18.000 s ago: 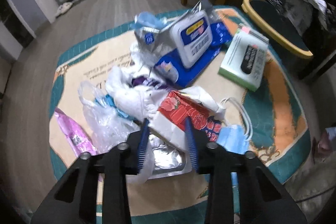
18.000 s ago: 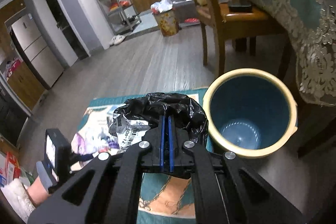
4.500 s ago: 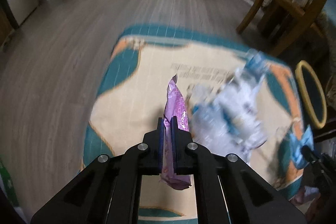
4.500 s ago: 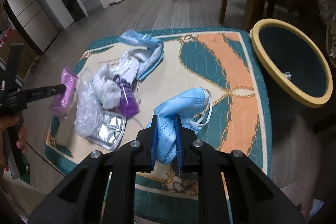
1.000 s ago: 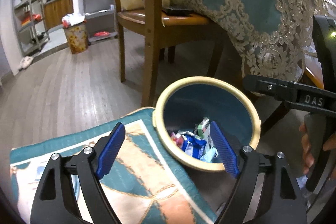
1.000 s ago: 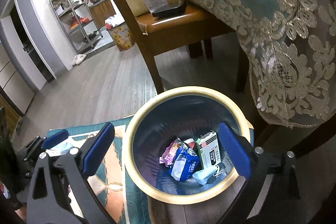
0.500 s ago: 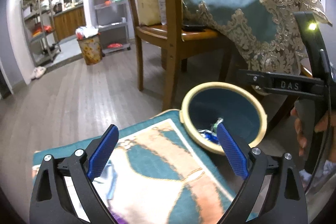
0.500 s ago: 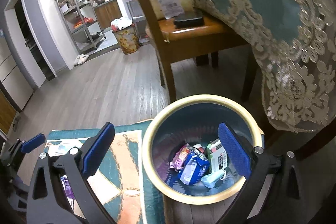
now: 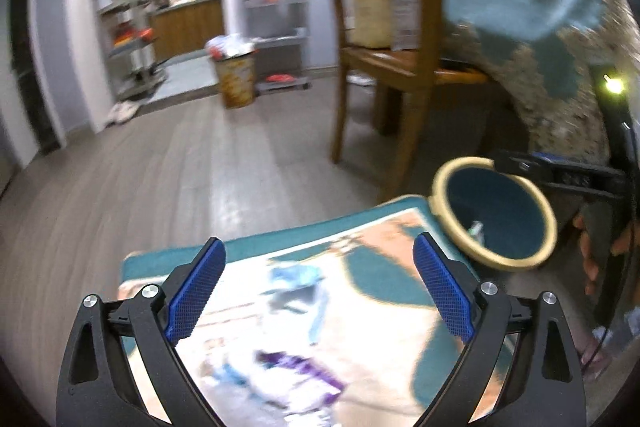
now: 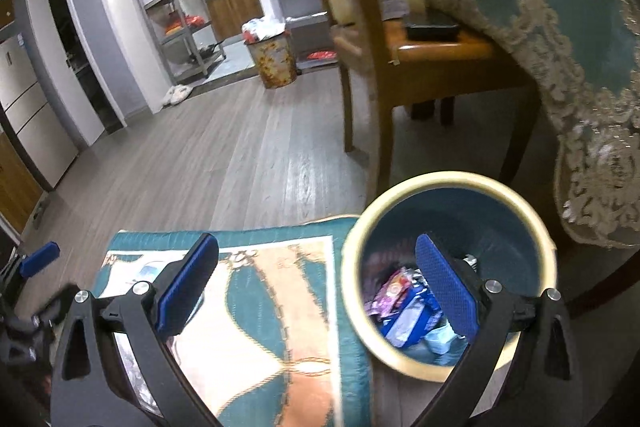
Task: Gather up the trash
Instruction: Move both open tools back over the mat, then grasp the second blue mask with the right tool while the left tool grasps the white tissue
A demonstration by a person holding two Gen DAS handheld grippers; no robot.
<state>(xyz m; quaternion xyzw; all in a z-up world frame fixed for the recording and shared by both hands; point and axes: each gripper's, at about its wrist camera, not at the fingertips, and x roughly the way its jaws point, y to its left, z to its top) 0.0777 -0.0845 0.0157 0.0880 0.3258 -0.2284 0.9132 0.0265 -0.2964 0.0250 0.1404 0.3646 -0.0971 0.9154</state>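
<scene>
Fingers of the left gripper are spread wide and empty over leftover trash on the rug; the right gripper gapes empty beside the bin, likely because its load is dropped.

Grey wood-plank floor runs back to a bright white-walled kitchen alcove with metal shelves and wooden cabinets. A patterned bin stands before the shelves, slippers to its left. A wooden chair stands beside a teal lace-edged tablecloth. A teal and orange rug covers the near floor. A dark doorway breaks the grey wall.
</scene>
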